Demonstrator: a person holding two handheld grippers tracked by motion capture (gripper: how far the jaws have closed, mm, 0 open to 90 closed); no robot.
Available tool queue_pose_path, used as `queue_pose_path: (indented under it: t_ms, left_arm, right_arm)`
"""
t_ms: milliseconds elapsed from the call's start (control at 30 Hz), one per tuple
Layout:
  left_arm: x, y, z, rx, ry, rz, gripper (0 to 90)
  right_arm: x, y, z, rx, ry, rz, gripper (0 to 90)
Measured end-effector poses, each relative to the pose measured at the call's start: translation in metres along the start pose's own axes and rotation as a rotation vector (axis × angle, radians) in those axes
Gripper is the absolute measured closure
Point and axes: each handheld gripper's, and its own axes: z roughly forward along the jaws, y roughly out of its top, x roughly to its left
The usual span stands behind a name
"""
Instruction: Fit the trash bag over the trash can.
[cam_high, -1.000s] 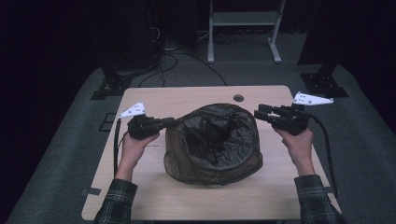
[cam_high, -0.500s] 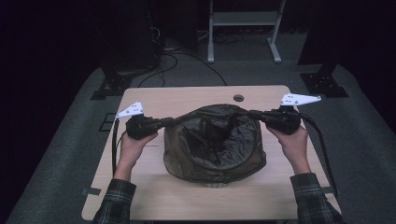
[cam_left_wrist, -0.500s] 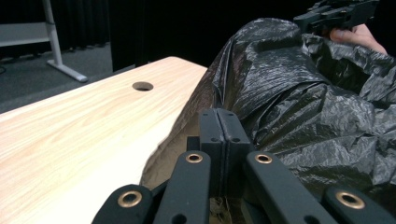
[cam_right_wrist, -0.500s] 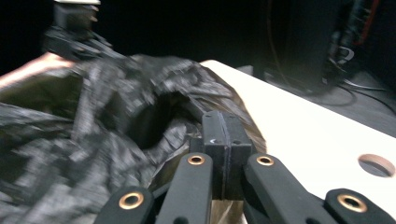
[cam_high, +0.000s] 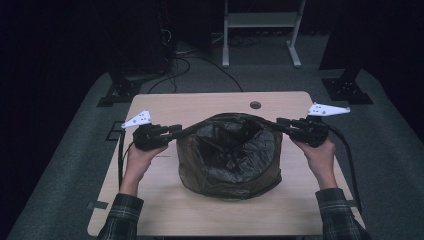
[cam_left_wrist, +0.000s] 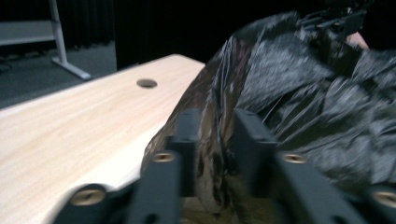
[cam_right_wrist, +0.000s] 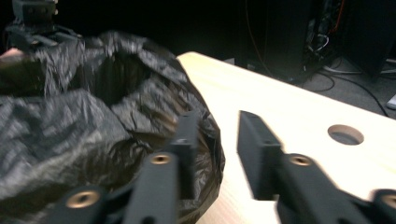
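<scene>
Grippers at either side of our black bag on the table: left gripper just opened astride the rim, right gripper just opened, empty.

A glossy black crinkled plastic bag lines a round brown soft-sided bin. The pale wood-grain surface carries them. Both matte black tongs bear white three-cornered plates. The sleeves are dark green plaid.
</scene>
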Motion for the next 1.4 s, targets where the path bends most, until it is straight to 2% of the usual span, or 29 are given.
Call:
queue_pose_path:
  t_ms: [133, 233, 367, 433, 500, 700, 833, 1067, 1267, 1400]
  left_arm:
    - [-0.005, 0.003, -0.005, -0.010, -0.024, 0.019, 41.0]
    - [-0.012, 0.004, -0.007, -0.010, -0.042, 0.041, 26.0]
    - [-0.023, 0.003, -0.008, 0.006, -0.047, 0.064, 9.2]
    - [-0.028, 0.001, -0.009, 0.009, -0.060, 0.074, 5.9]
    - [-0.032, -0.001, -0.011, 0.018, -0.068, 0.077, 0.2]
    - [-0.040, -0.011, -0.018, 0.039, -0.064, 0.099, 0.0]
    - [-0.046, -0.020, -0.023, 0.073, -0.049, 0.113, 0.0]
    - [-0.055, -0.041, -0.030, 0.138, -0.023, 0.128, 0.0]
    - [-0.059, -0.067, -0.033, 0.236, 0.007, 0.122, 0.0]
    - [-0.060, -0.089, -0.033, 0.333, 0.048, 0.117, 0.0]
  right_arm:
    - [0.002, 0.007, -0.007, -0.034, -0.002, 0.003, 43.0]
    - [0.007, 0.012, -0.009, -0.037, 0.005, -0.008, 30.3]
    - [0.015, 0.018, -0.010, -0.030, 0.022, -0.021, 17.8]
    - [0.018, 0.021, -0.010, -0.028, 0.030, -0.033, 13.3]
    - [0.023, 0.024, -0.011, -0.038, 0.051, -0.045, 13.0]
    - [0.034, 0.029, -0.010, -0.046, 0.068, -0.097, 3.8]
    - [0.041, 0.033, -0.008, -0.016, 0.078, -0.132, 2.2]
    - [0.055, 0.039, -0.005, 0.034, 0.117, -0.165, 1.8]
    - [0.066, 0.044, -0.004, 0.059, 0.128, -0.194, 1.8]
    - [0.073, 0.048, -0.003, 0.077, 0.135, -0.214, 1.8]
